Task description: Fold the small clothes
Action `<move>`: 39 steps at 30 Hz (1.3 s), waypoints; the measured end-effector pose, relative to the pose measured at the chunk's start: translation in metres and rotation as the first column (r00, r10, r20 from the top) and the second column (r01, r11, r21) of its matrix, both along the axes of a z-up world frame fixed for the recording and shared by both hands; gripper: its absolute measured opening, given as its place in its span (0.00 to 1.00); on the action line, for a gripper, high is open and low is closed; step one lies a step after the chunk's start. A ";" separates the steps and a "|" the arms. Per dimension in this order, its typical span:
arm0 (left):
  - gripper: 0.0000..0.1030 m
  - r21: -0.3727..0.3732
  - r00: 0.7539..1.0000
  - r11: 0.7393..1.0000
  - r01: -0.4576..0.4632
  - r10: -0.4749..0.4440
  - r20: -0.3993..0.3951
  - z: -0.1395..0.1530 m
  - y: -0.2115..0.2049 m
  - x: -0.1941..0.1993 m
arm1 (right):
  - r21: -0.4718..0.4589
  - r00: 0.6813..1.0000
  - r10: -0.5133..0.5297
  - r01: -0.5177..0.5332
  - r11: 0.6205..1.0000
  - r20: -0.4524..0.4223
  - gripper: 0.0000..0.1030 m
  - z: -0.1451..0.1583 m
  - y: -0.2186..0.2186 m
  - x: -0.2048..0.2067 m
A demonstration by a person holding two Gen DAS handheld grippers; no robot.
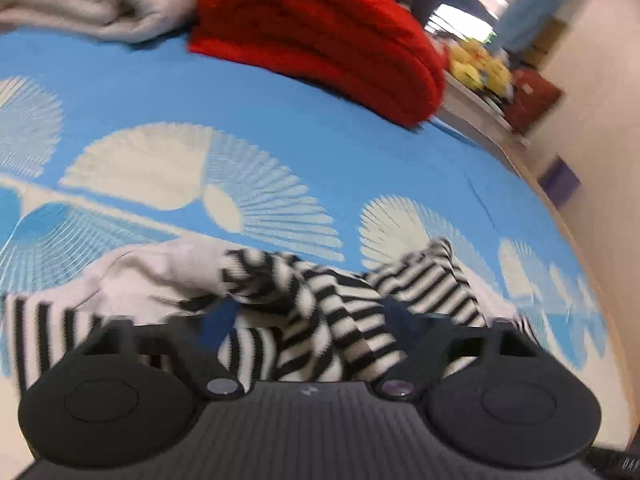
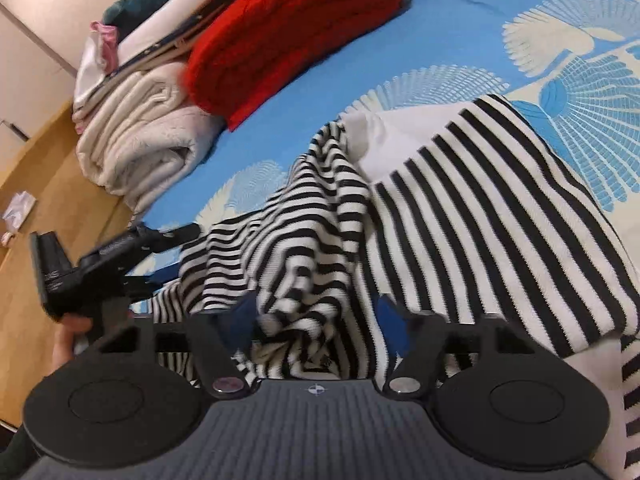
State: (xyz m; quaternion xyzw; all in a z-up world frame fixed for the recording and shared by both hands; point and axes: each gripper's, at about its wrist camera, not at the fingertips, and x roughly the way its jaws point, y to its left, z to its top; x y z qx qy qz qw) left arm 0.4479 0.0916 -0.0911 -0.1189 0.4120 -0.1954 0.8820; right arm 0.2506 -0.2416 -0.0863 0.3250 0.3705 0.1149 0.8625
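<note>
Here the black-and-white striped knit garment (image 2: 460,216) lies rumpled on the blue bedsheet with white fan prints (image 1: 328,148). Bunched fabric sits between the jaws of both the left gripper (image 1: 308,320) and the right gripper (image 2: 316,314); whether either grips it cannot be told. A folded red knit blanket (image 1: 320,36) rests well beyond.

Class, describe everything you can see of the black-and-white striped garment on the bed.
The striped garment is a soft knit with black and white stripes and a plain white part. It lies crumpled and partly flat on the blue patterned bedsheet. Bunched folds sit between the fingers of the right gripper and left gripper.
</note>
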 end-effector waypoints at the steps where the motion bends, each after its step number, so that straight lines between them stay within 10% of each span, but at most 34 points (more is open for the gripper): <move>1: 0.28 0.028 0.999 0.999 0.031 -0.031 0.011 -0.002 -0.008 0.001 | -0.041 1.000 0.025 -0.025 0.999 -0.003 0.26 0.000 0.008 -0.001; 3: 0.07 0.060 0.999 0.998 0.034 -0.035 0.009 -0.008 -0.019 0.007 | -0.093 0.997 0.065 -0.068 0.993 -0.032 0.19 -0.004 0.022 -0.005; 10: 0.05 0.092 0.994 0.990 -0.105 0.105 0.004 -0.014 -0.025 0.054 | 0.014 0.992 0.125 -0.125 0.992 0.002 0.08 0.012 0.044 -0.021; 14: 0.14 0.098 0.984 0.981 -0.165 0.170 -0.046 -0.028 -0.018 0.071 | -0.101 0.990 0.115 -0.123 0.987 -0.079 0.01 -0.008 0.059 -0.017; 17: 0.29 0.084 0.989 0.987 -0.136 0.140 -0.044 -0.027 -0.013 0.067 | -0.020 0.983 0.138 -0.142 0.990 -0.120 0.01 -0.016 0.049 -0.015; 19: 0.66 0.040 0.994 0.994 -0.106 0.107 -0.034 -0.018 -0.006 0.057 | -0.011 0.978 0.172 -0.175 0.985 -0.115 0.11 -0.003 0.038 -0.014; 21: 0.91 0.015 0.996 0.996 -0.090 0.090 -0.024 -0.006 0.002 0.041 | -0.052 0.984 0.161 -0.165 0.985 -0.073 0.59 0.014 0.018 -0.020; 22: 1.00 0.017 0.996 0.996 -0.089 0.089 -0.020 -0.001 0.005 0.034 | -0.091 0.989 0.145 -0.148 0.985 -0.042 0.68 0.020 0.007 -0.023; 32: 0.97 -0.028 0.997 0.998 -0.061 0.060 -0.042 -0.007 0.003 0.031 | -0.070 0.988 -0.154 0.153 0.986 -0.010 0.74 0.004 -0.027 0.130; 34: 0.57 0.002 0.998 0.998 -0.059 0.059 -0.025 -0.016 -0.008 0.039 | -0.038 0.987 -0.150 0.148 0.988 -0.065 0.67 -0.019 -0.014 0.157; 35: 0.48 0.048 0.998 0.997 -0.063 0.064 -0.018 -0.022 -0.012 0.044 | -0.080 0.991 -0.105 0.099 0.992 -0.084 0.23 -0.030 0.001 0.168; 36: 0.38 0.121 0.996 0.989 -0.090 0.089 0.007 -0.028 -0.017 0.047 | -0.198 0.990 -0.085 0.061 0.978 -0.112 0.04 -0.036 0.017 0.173; 39: 0.39 0.198 0.990 0.974 -0.106 0.086 0.109 -0.043 -0.014 0.048 | -0.479 0.998 0.000 0.031 0.877 0.063 0.03 -0.051 0.055 0.154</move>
